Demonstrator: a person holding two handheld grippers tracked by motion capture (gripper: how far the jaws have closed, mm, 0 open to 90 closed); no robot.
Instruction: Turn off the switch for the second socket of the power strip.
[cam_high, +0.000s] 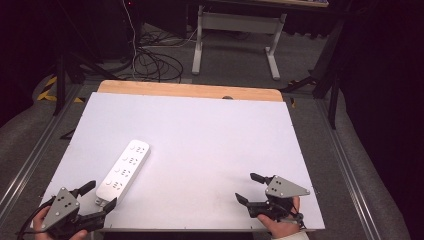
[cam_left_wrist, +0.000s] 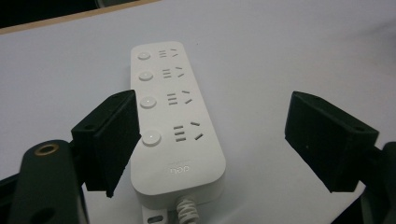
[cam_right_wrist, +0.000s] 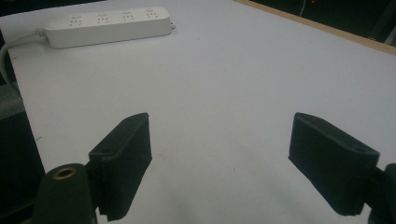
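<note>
A white power strip (cam_high: 123, 170) with several sockets and round buttons lies at an angle on the white table (cam_high: 200, 130), near its front left. My left gripper (cam_high: 100, 196) is open just in front of the strip's cable end. In the left gripper view the strip (cam_left_wrist: 173, 126) lies between the spread jaws, nearer the left one, with its cable (cam_left_wrist: 187, 210) coming out at the bottom. My right gripper (cam_high: 247, 187) is open at the front right over bare table. In the right gripper view the strip (cam_right_wrist: 107, 25) lies far off at the upper left.
The table's far edge is a bare wooden strip (cam_high: 190, 90). Beyond it stand a white desk frame (cam_high: 235, 35) and loose cables on the floor (cam_high: 155, 60). Metal rails (cam_high: 350, 165) run along both sides of the table.
</note>
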